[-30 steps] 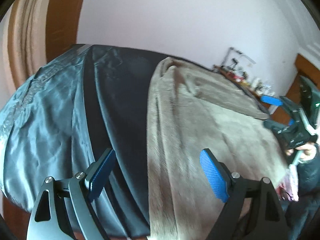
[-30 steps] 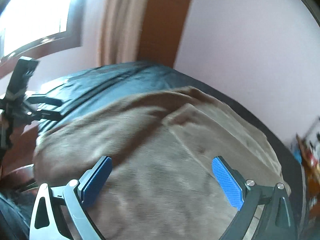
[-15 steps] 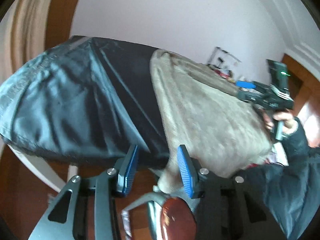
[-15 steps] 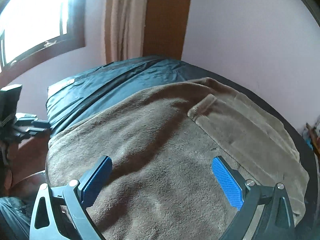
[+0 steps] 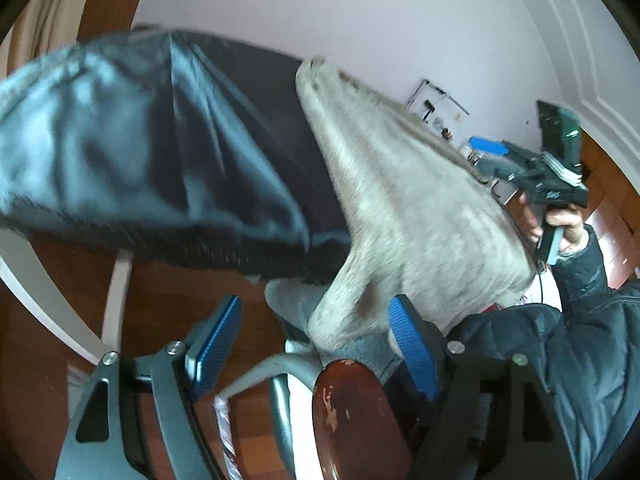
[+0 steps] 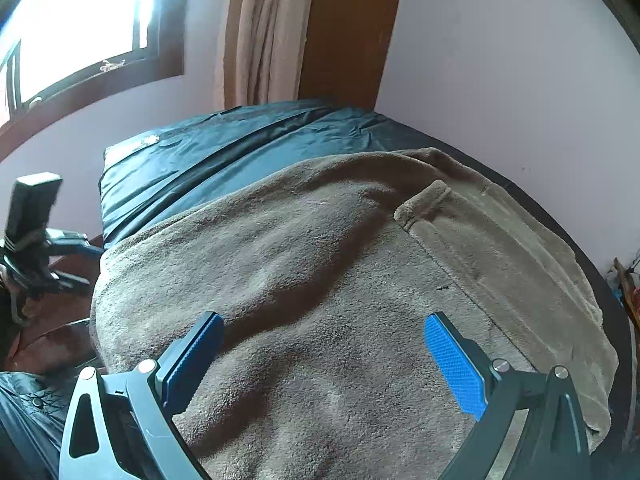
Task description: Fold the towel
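Note:
A beige plush towel (image 6: 320, 264) lies spread over a bed covered by a dark blue satin sheet (image 6: 224, 148). One far corner of the towel (image 6: 424, 200) is flipped over on itself. In the left wrist view the towel's near corner (image 5: 344, 316) hangs over the bed edge. My left gripper (image 5: 316, 340) sits low at that edge with the hanging corner between its jaws. The jaws are opening and the pads do not press on the cloth. My right gripper (image 6: 324, 360) hovers open above the towel's near part, holding nothing. A hand carries it (image 5: 488, 158) beyond the towel.
A worn brown wooden chair part (image 5: 352, 420) and a metal frame sit just under the left gripper. The white bed frame (image 5: 116, 300) stands over a wooden floor. A dark jacket sleeve (image 5: 580, 360) fills the right. A window (image 6: 80, 28), a curtain (image 6: 260, 32) and a pale wall bound the bed.
My left gripper dropped from above the bed to the towel's hanging corner at the edge; its jaws narrowed, then widened again. The right gripper stayed open, barely shifting over the towel.

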Demonstrator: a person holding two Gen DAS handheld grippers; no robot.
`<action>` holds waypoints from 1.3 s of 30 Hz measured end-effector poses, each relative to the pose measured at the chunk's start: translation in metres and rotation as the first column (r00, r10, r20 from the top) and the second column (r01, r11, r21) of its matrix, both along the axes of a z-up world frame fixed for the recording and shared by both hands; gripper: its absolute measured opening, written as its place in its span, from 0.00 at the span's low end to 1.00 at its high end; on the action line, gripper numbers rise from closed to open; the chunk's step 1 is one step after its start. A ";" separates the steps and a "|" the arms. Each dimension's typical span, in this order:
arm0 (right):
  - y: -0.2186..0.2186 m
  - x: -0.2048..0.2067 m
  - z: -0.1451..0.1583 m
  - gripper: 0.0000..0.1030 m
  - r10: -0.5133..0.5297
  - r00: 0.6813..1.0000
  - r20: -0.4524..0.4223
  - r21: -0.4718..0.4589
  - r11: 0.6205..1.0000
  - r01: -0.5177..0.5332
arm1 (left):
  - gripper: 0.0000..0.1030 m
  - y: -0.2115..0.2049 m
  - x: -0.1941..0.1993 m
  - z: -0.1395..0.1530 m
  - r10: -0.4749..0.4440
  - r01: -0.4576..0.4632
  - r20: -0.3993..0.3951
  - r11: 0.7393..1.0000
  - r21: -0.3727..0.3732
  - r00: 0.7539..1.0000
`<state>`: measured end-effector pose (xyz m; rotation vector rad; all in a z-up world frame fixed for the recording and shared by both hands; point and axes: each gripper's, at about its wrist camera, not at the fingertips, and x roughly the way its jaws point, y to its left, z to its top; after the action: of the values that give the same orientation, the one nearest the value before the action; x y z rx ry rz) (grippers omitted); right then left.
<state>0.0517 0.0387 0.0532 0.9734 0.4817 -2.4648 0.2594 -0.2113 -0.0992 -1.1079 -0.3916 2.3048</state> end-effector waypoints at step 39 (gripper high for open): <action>0.001 -0.014 -0.034 0.99 -0.055 0.995 0.084 0.017 0.998 0.053 | 0.06 -0.004 -0.004 -0.005 -0.040 0.049 -0.055 0.984 0.171 0.998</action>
<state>0.0375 0.0400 0.0188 1.1051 0.4518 -2.4594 0.2559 -0.2151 -0.1039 -0.9617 -0.5301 2.2092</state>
